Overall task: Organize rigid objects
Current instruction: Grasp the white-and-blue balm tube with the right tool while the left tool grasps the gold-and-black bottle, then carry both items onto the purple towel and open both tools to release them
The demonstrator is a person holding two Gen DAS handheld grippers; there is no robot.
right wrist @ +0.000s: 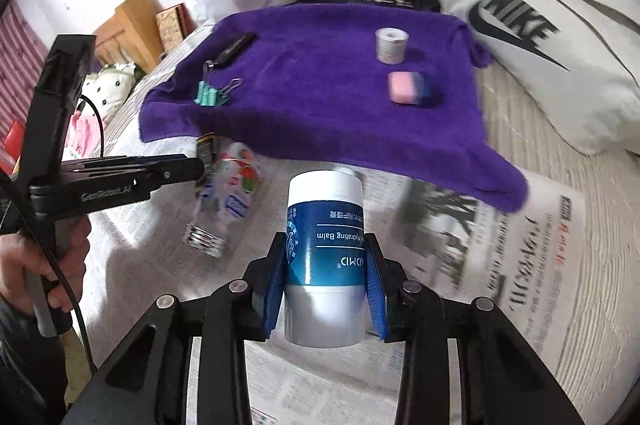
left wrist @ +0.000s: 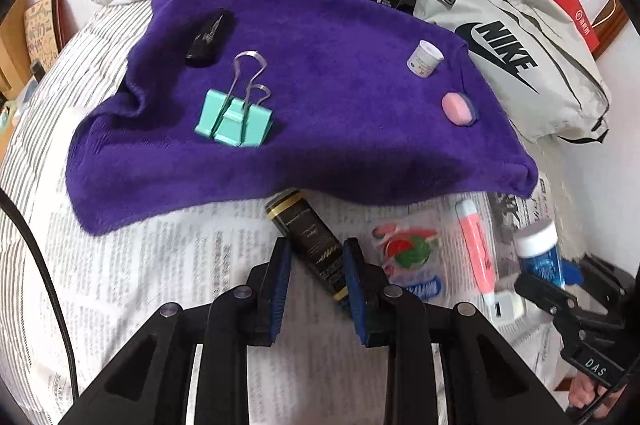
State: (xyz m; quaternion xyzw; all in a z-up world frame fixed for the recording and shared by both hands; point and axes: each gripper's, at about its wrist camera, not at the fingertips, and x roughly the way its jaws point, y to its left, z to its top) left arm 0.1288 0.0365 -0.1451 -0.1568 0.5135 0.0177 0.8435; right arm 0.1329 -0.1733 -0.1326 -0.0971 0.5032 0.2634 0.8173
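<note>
On the purple towel (left wrist: 320, 97): four items placed. Below it on newspaper: my right tongs (right wrist: 326, 265) clench the balm jar (right wrist: 324, 249); left tongs (left wrist: 316, 265) straddle the black tube (left wrist: 316, 245), unclosed. Roughly half done, I judge.

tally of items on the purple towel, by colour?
Black: 1, glossy black oblong clipper-like item
Mint green: 1, binder clip with metal handles
White: 1, small cylindrical pot
Pink and blue: 1, rounded eraser-like block
Total: 4 on the purple fleece towel
</note>
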